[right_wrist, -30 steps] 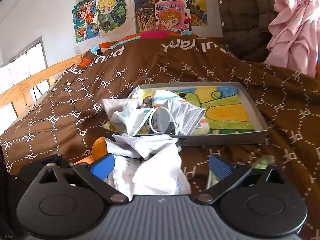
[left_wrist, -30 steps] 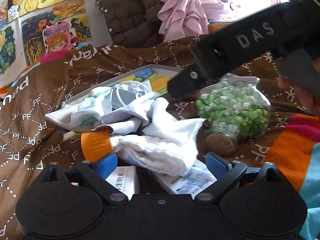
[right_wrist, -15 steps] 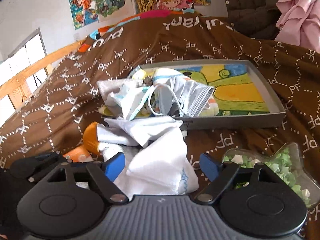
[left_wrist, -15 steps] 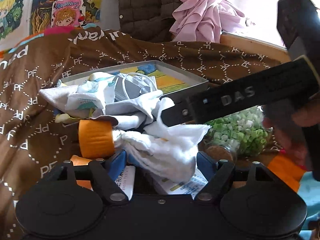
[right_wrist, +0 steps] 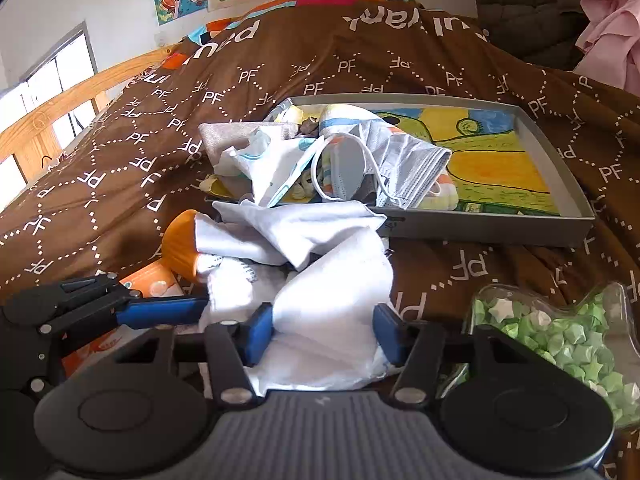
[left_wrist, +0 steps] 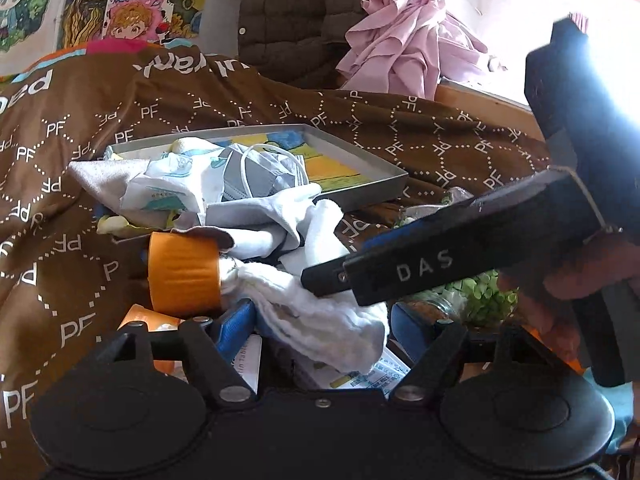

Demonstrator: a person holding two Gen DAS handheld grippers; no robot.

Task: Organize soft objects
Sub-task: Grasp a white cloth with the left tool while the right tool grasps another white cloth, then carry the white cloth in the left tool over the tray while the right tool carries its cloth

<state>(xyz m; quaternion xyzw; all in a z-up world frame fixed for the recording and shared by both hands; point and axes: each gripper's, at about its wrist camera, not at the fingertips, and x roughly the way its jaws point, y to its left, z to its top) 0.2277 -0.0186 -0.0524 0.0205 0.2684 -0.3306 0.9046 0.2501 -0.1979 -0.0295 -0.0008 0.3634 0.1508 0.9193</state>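
A heap of white cloths (left_wrist: 320, 312) (right_wrist: 332, 280) lies on the brown blanket in front of a shallow grey tray (left_wrist: 376, 188) (right_wrist: 552, 216). The tray holds face masks (right_wrist: 404, 160) and more soft cloths (left_wrist: 168, 184). My left gripper (left_wrist: 320, 320) is open, its blue pads on either side of a fluffy white cloth. My right gripper (right_wrist: 324, 332) is open around a smooth white cloth and has narrowed; the cloth fills the gap. The right gripper's black body (left_wrist: 460, 256) crosses the left wrist view.
An orange tape roll (left_wrist: 184, 276) lies left of the heap, partly under cloth. Small boxes (right_wrist: 152, 284) lie beneath. A clear jar of green paper stars (right_wrist: 560, 340) lies at the right. Jackets (left_wrist: 312, 16) hang behind the bed. A wooden rail (right_wrist: 60, 100) runs at left.
Both grippers have moved in lower onto the cloth heap. The right gripper's fingers have come closer together around the white cloth. The left gripper's fingers have closed in slightly.
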